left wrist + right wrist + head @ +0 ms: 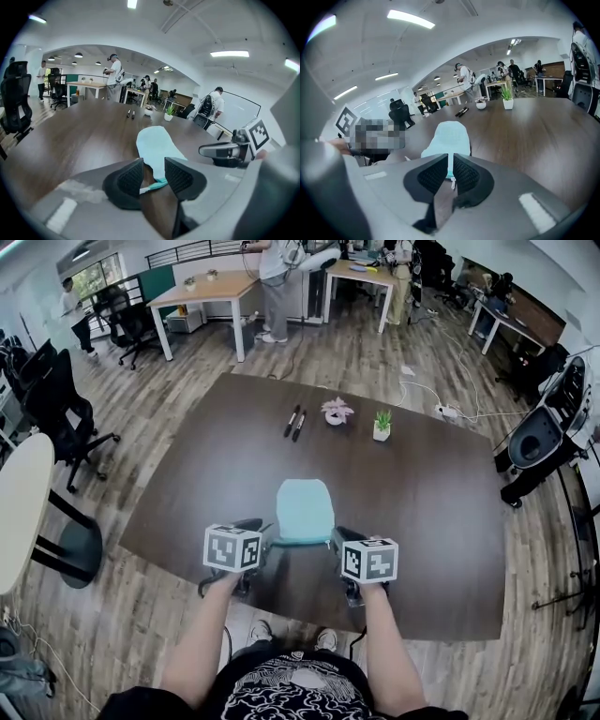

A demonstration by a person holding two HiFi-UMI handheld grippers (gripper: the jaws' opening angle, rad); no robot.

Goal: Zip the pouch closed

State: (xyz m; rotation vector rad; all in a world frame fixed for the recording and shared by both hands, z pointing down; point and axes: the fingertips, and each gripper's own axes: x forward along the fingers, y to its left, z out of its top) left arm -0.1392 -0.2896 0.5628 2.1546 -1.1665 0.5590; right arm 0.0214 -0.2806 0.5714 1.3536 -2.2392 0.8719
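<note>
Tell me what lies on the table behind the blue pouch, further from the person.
Beyond the pouch, two black markers, a pink-white ornament and a small potted plant are on the table. None is covered; the pouch hides only the tabletop under itself.

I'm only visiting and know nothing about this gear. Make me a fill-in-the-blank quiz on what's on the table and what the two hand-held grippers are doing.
1. Beyond the pouch lie ____ markers, side by side.
2. The left hand-held gripper has its jaws ____, with the pouch's end between them.
3. The ____ hand-held gripper is shut on the pouch's zipper edge.

Missing words: two; open; right.
</note>
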